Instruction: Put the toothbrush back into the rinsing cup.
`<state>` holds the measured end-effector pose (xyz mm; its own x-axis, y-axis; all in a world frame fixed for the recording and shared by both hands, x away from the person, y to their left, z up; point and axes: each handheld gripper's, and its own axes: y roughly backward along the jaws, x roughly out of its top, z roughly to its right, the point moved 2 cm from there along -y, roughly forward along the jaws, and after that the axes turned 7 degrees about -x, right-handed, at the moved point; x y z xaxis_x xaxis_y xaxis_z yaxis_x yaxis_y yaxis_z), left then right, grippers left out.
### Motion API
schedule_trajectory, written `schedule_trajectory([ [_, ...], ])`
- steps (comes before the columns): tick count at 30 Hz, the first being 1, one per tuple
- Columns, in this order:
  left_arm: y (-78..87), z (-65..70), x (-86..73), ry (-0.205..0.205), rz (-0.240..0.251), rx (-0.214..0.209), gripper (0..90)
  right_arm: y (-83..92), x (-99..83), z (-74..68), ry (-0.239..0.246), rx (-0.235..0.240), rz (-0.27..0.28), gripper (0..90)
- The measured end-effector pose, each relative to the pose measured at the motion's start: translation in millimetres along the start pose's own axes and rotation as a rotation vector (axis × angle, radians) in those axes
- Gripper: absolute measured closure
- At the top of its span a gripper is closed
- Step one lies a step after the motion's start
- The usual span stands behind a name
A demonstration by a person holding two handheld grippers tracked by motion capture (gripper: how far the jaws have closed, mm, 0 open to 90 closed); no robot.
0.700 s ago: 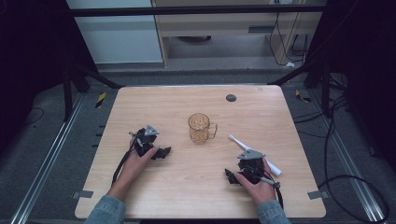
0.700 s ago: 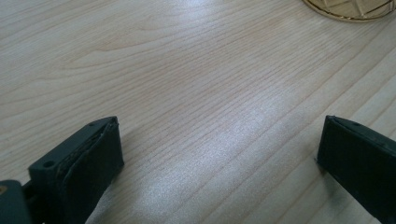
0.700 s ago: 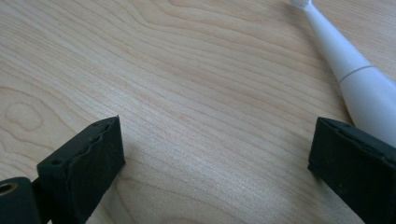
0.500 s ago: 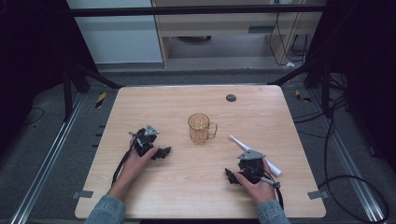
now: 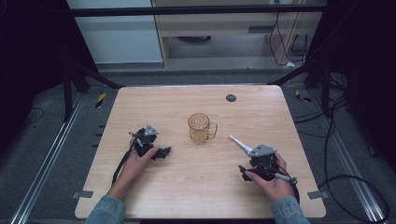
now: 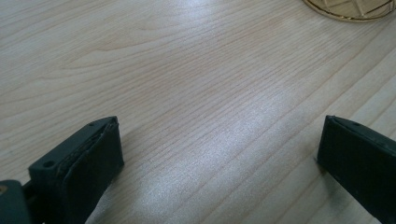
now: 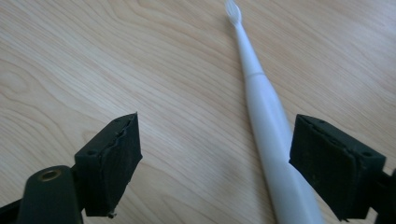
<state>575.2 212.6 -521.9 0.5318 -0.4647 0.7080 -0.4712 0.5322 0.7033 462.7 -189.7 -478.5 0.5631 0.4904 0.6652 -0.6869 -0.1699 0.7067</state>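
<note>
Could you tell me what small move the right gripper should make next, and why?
Probably shift the right gripper slightly sideways to centre the white toothbrush, then close. Its jaws stand open with the handle lying flat on the table between them, close beside one jaw and far from the other. Centring first should keep the handle from being nudged aside. The amber cup stands apart, further up the table.

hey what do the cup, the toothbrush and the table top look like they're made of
The amber see-through mug with a handle looks like clear tinted plastic, possibly glass: the wood shows through its wall. The white toothbrush looks like smooth matte plastic with pale bristles at its tip. The light wooden table top shows printed-looking grain with a soft sheen, so it is likely laminate or sealed wood.
</note>
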Motion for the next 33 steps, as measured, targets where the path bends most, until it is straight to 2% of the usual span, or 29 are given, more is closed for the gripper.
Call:
schedule_trajectory([
  [2, 0.0, 0.0, 0.0, 0.000, 0.000, 0.000, 0.0, -0.9, -0.1, 4.0, 0.003, -0.002, -0.016, 17.8],
  [3, 0.0, 0.0, 0.0, 0.000, 0.000, 0.000, 0.0, -2.8, 0.5, 11.6, 0.013, -0.003, -0.046, 19.7],
  [7, 0.0, 0.0, 0.0, 0.000, 0.000, 0.000, 0.0, -5.9, 3.5, 21.2, 0.026, -0.005, -0.079, 22.2],
  [9, 0.0, 0.0, 0.0, 0.000, 0.000, 0.000, 0.0, -9.8, 7.5, 28.1, 0.043, 0.000, -0.113, 24.4],
  [10, 0.0, 0.0, 0.0, 0.000, 0.000, 0.000, 0.0, -9.8, 7.5, 28.1, 0.043, 0.000, -0.113, 24.4],
  [11, 0.0, 0.0, 0.0, 0.000, 0.000, 0.000, 0.0, -11.6, 10.5, 31.0, 0.043, 0.015, -0.130, 25.1],
  [14, 0.0, 0.0, 0.0, 0.000, 0.000, 0.000, 0.0, -13.8, 13.6, 33.4, 0.040, 0.033, -0.140, 26.5],
  [25, 0.0, -0.1, 0.0, 0.000, 0.000, 0.000, 0.0, -23.4, 24.4, 39.3, 0.076, 0.066, -0.208, 34.6],
  [33, 0.0, 0.0, 0.0, 0.000, 0.000, 0.000, 0.0, -28.2, 31.8, 44.4, 0.068, 0.099, -0.230, 40.9],
])
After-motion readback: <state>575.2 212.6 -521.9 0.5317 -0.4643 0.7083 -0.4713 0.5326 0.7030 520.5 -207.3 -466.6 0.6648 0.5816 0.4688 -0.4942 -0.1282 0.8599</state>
